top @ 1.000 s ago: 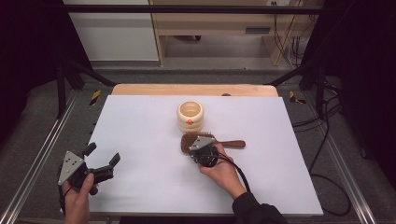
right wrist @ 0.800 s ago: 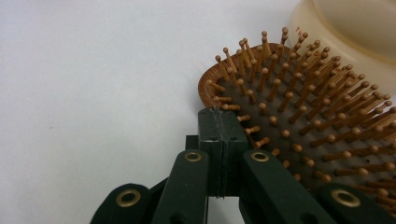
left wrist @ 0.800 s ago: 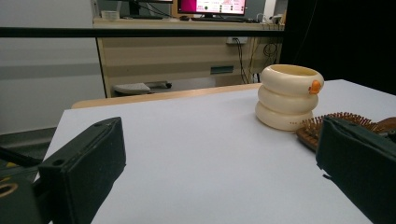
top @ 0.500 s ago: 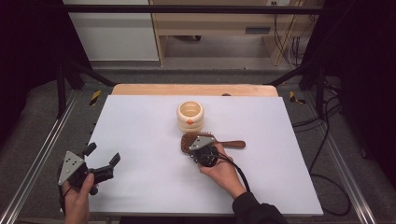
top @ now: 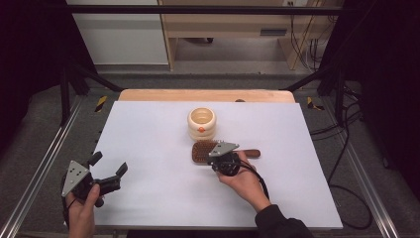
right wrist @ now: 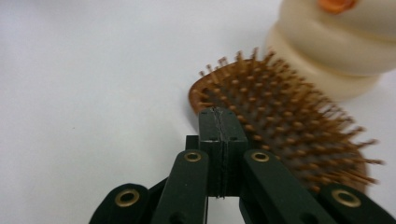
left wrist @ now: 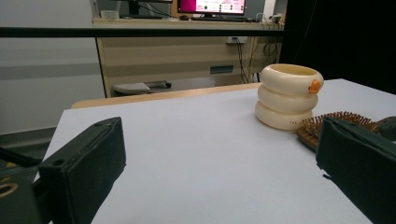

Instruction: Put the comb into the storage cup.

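A brown wooden hairbrush (top: 200, 151) lies bristles up on the white table (top: 148, 129), its handle pointing right. A cream ringed cup (top: 201, 123) with an orange dot stands just behind it. My right gripper (top: 214, 156) hovers over the brush, where the head meets the handle. In the right gripper view its jaws (right wrist: 222, 126) are shut pad to pad with nothing between them, in front of the bristles (right wrist: 289, 140) and the cup (right wrist: 341, 42). My left gripper (top: 108, 163) rests open at the front left. In its own view the jaws (left wrist: 219, 186) frame the cup (left wrist: 288, 95) and brush (left wrist: 336, 123) far off.
A wooden board (top: 208, 95) edges the table's far side. Metal rails (top: 44, 163) run along both sides, with cables (top: 341, 148) on the floor at the right. A wooden desk (left wrist: 187, 51) stands behind.
My right gripper has risen slightly and shifted a little to the right over the brush, still shut. The brush, the cup and my left gripper have not moved.
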Motion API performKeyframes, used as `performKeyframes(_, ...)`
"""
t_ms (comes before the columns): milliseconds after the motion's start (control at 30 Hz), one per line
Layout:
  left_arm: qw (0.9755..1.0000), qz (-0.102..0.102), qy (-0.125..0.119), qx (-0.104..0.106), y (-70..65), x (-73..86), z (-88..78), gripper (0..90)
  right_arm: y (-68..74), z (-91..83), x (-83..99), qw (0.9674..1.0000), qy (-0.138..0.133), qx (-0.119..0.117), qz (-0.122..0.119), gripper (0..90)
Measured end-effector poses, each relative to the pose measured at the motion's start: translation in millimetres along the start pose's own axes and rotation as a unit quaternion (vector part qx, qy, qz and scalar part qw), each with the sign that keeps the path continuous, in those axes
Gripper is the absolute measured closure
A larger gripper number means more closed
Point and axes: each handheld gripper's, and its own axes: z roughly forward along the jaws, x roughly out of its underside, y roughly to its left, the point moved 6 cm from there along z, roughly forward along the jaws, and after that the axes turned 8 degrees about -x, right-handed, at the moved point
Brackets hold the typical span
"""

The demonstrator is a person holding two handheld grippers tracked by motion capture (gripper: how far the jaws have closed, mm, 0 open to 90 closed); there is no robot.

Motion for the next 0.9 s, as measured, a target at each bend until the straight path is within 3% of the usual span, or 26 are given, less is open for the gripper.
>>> performKeyframes(100,1.0,0.0,0.0,0.0,-0.2,-0.1,-0.2,1.6,-6.7,-11.8,-1.0,0.9999,-0.008,0.007,0.004,90.0)
performKeyframes(233,1.0,0.001,0.0,0.0,-0.1,0.1,0.1,1.6,-28.8,-39.0,1.6,0.9992,-0.021,0.03,0.016,90.0)
performKeyframes(400,1.0,0.002,0.001,0.001,-1.7,0.3,0.8,1.6,-51.9,-56.4,13.2,0.998,-0.016,0.052,0.034,89.5)
performKeyframes(633,1.0,0.002,0.001,0.0,-1.0,0.4,0.4,1.6,-66.9,-51.7,27.8,0.9976,0.016,0.06,0.032,77.8)
performKeyframes(900,1.0,0.003,0.002,0.0,-0.1,0.5,0.2,1.6,-72.7,-39.2,36.7,0.9975,0.051,0.043,0.022,50.8)
